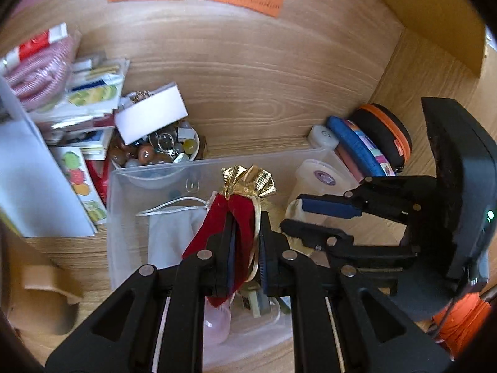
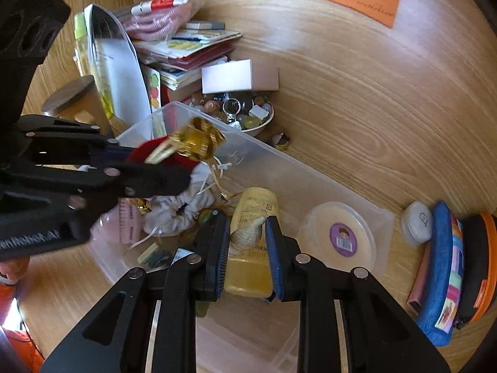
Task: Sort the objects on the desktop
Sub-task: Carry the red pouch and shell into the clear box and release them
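One shell (image 2: pixel 248 233), right view only

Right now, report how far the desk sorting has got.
Done: the clear bin already holds a round tub and white cloth. In hand: the left gripper grips a red pouch, the right gripper a seashell, both over the bin. Left: the trinket bowl, booklet stack and pencil case outside it.
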A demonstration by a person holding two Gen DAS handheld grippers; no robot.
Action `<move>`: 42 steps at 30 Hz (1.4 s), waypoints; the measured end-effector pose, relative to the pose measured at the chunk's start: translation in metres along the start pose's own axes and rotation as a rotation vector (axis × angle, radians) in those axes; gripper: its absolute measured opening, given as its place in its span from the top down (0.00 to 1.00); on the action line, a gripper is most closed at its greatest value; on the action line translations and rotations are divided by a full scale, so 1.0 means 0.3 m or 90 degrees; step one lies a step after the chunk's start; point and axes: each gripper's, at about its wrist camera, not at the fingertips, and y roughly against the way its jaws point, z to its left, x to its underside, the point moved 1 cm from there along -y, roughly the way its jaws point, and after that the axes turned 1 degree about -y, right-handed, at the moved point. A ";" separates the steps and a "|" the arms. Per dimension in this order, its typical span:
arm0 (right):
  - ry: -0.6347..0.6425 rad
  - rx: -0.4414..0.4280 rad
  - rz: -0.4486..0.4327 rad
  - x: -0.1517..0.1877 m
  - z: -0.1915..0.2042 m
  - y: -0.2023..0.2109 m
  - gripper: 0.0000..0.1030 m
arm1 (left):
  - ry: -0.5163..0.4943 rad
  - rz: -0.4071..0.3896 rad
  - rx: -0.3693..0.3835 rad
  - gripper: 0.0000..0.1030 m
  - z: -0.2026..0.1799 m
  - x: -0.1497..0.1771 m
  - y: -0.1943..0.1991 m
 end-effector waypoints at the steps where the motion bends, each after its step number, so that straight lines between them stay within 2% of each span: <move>1: 0.004 0.001 0.002 -0.004 0.004 -0.009 0.79 | 0.003 0.001 0.001 0.89 0.003 -0.001 -0.010; 7: 0.017 0.011 0.011 -0.020 0.019 -0.044 0.79 | 0.002 0.012 -0.009 0.88 0.003 0.000 -0.044; 8: 0.021 0.015 0.013 -0.020 0.023 -0.047 0.79 | 0.001 0.009 -0.016 0.86 0.002 0.000 -0.043; 12: 0.041 0.041 0.007 -0.023 0.040 -0.057 0.79 | 0.002 0.004 -0.034 0.68 0.007 0.002 -0.053; 15: 0.047 0.049 0.003 -0.022 0.046 -0.053 0.79 | 0.006 0.004 -0.034 0.66 0.018 0.002 -0.052; 17: 0.050 0.058 -0.001 -0.020 0.048 -0.045 0.74 | 0.008 -0.001 -0.034 0.65 0.022 0.002 -0.043; 20: 0.057 0.081 -0.012 -0.017 0.051 -0.027 0.61 | 0.013 -0.014 -0.046 0.54 0.027 0.000 -0.026; 22: 0.061 0.093 -0.021 -0.013 0.054 -0.004 0.59 | 0.016 -0.027 -0.057 0.49 0.037 0.001 -0.005; 25: 0.066 0.114 -0.036 -0.005 0.060 0.037 0.52 | 0.026 -0.039 -0.050 0.46 0.053 0.000 0.025; 30: 0.077 0.146 -0.054 0.009 0.073 0.095 0.49 | 0.022 -0.055 -0.087 0.41 0.044 -0.008 0.050; 32: 0.079 0.159 -0.059 0.020 0.080 0.118 0.44 | 0.015 -0.055 -0.092 0.40 0.035 -0.006 0.067; 34: 0.079 0.181 -0.067 0.034 0.087 0.148 0.37 | 0.004 -0.062 -0.100 0.34 0.014 -0.002 0.093; 39: 0.075 0.202 -0.083 0.065 0.103 0.214 0.32 | -0.022 -0.099 -0.134 0.19 -0.043 0.009 0.178; 41: 0.070 0.212 -0.092 0.074 0.108 0.239 0.23 | -0.026 -0.109 -0.142 0.13 -0.063 0.018 0.216; 42: 0.068 0.218 -0.098 0.079 0.111 0.253 0.22 | -0.027 -0.115 -0.147 0.11 -0.073 0.022 0.236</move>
